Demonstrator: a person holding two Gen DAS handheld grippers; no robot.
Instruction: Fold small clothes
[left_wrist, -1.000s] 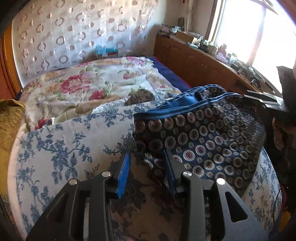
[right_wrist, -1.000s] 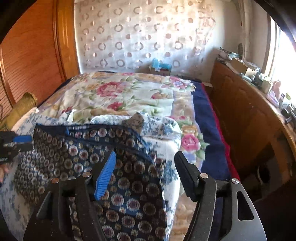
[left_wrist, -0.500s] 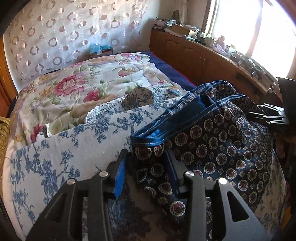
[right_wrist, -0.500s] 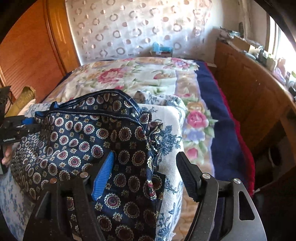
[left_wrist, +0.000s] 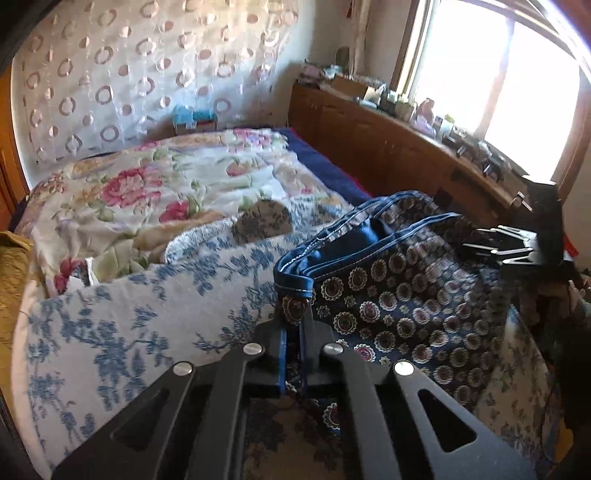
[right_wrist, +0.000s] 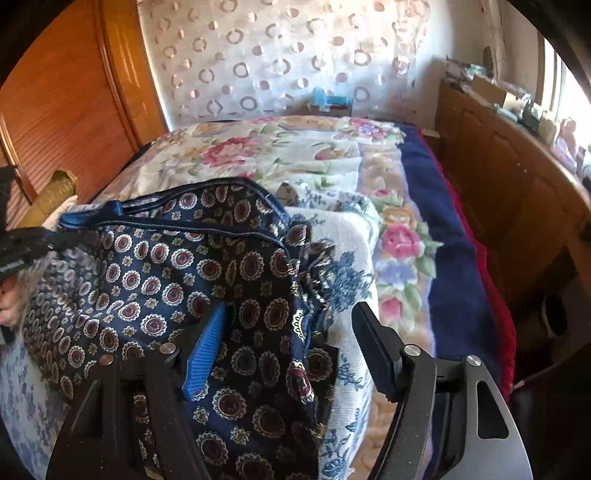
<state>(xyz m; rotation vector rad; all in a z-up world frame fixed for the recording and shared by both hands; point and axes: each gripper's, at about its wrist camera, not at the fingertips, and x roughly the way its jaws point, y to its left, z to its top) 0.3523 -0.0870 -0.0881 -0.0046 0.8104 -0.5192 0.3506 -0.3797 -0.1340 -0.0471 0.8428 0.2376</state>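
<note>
A pair of small navy shorts (left_wrist: 402, 295) with round medallion print and a blue waistband lies on a blue-and-white floral towel (left_wrist: 122, 321) on the bed. My left gripper (left_wrist: 293, 328) is shut on the left corner of the waistband. In the right wrist view the shorts (right_wrist: 177, 266) spread across the towel (right_wrist: 351, 258). My right gripper (right_wrist: 291, 332) is open, its fingers on either side of the right edge of the shorts. The left gripper (right_wrist: 22, 243) shows at the far left there, and the right gripper (left_wrist: 513, 247) at the right in the left wrist view.
A floral quilt (left_wrist: 155, 188) with a navy border (right_wrist: 443, 236) covers the bed behind. A wooden cabinet (left_wrist: 399, 147) with clutter runs along the right under a bright window. A wooden headboard (right_wrist: 66, 110) and a yellow cushion (right_wrist: 51, 192) are at left.
My left gripper has closed on the waistband corner. My right gripper has moved forward over the right edge of the shorts and stays open.
</note>
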